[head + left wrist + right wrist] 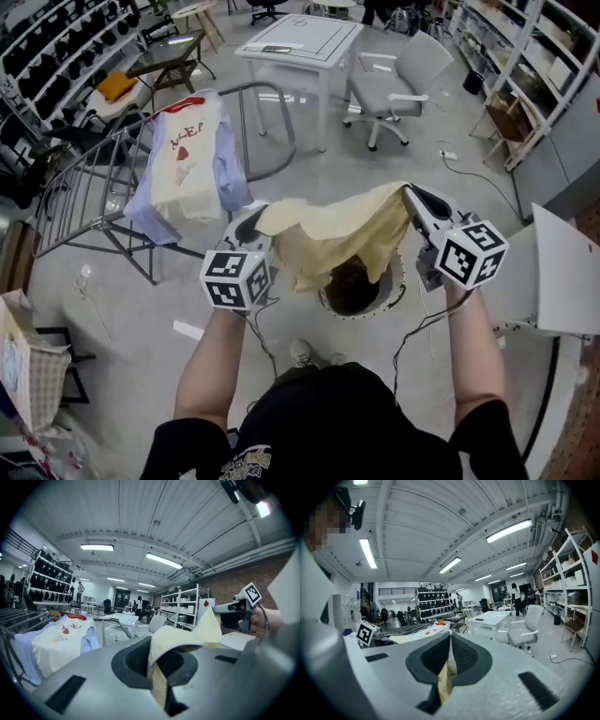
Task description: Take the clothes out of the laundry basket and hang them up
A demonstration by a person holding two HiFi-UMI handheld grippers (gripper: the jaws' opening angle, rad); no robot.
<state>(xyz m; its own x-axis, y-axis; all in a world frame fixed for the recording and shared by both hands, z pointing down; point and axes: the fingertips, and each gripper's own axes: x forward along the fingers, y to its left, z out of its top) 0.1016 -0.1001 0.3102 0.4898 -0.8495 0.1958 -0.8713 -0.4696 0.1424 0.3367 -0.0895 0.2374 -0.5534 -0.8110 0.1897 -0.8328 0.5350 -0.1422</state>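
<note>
On the left, a drying rack (pixel 94 202) carries a white shirt (pixel 187 159) with red print, draped over a pale blue piece. The left claw (pixel 251 225) is pressed shut on one edge of a pale yellow garment (pixel 333 234), which hangs stretched and sagging in soft folds above the laundry basket (pixel 394 298) on the floor. The right claw (pixel 411 197) pinches the garment's opposite edge.

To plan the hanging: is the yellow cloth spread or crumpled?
Spread: the yellow cloth hangs stretched between the left gripper and right gripper, both shut on its edge.
</note>
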